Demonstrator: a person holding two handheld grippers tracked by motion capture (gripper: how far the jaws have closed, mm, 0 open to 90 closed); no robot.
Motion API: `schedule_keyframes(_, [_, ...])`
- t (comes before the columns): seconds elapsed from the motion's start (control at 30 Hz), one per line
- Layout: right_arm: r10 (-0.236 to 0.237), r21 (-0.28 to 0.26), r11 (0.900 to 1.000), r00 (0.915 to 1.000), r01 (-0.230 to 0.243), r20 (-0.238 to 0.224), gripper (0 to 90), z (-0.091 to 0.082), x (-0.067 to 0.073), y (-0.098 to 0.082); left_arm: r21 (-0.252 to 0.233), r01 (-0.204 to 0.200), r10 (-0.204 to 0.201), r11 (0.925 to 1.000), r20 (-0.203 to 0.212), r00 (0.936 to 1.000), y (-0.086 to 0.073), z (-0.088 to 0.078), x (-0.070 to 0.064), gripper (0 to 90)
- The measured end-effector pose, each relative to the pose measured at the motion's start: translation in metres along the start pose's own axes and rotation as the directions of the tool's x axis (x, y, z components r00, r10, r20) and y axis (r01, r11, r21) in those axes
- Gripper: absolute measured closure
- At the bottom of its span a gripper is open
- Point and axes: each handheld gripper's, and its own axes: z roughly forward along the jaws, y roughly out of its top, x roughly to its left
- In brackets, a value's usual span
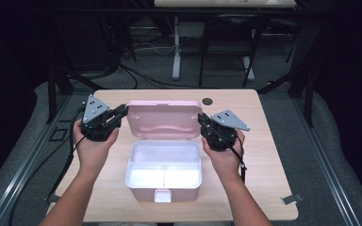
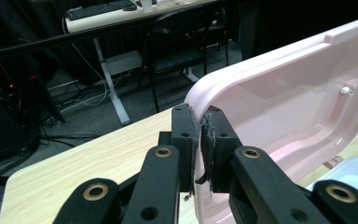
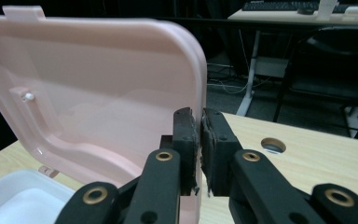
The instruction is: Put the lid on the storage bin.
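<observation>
A pink box (image 1: 162, 188) stands open in the middle of the table, with a white divided tray (image 1: 164, 162) inside. Its pink lid (image 1: 164, 117) stands upright at the back. My left gripper (image 1: 124, 111) is shut on the lid's left edge; in the left gripper view the pads (image 2: 200, 140) pinch the rim of the lid (image 2: 284, 102). My right gripper (image 1: 201, 120) is shut on the lid's right edge, and in the right gripper view the pads (image 3: 199, 144) press on the rim of the lid (image 3: 98, 93).
The wooden table (image 1: 264, 155) has a round cable hole (image 1: 207, 100) behind the lid and a small metal clip (image 1: 290, 199) at its front right edge. Chairs, desk legs and cables stand on the floor beyond the table.
</observation>
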Motion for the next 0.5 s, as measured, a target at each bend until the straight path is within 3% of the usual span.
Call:
schedule_keyframes(0.2, [-0.018,-0.045,0.999,0.9998,0.018,0.001,83.0,-0.004,0.001,0.013,-0.002,-0.005,0.005,1.0000,0.002,1.0000,-0.001,-0.002,-0.002,84.2])
schedule_keyframes(0.5, [-0.041,-0.037,0.998,0.9991,0.040,-0.007,81.2,-0.012,0.003,0.021,-0.012,-0.008,0.008,0.9999,0.015,0.9999,-0.003,-0.007,-0.003,83.8])
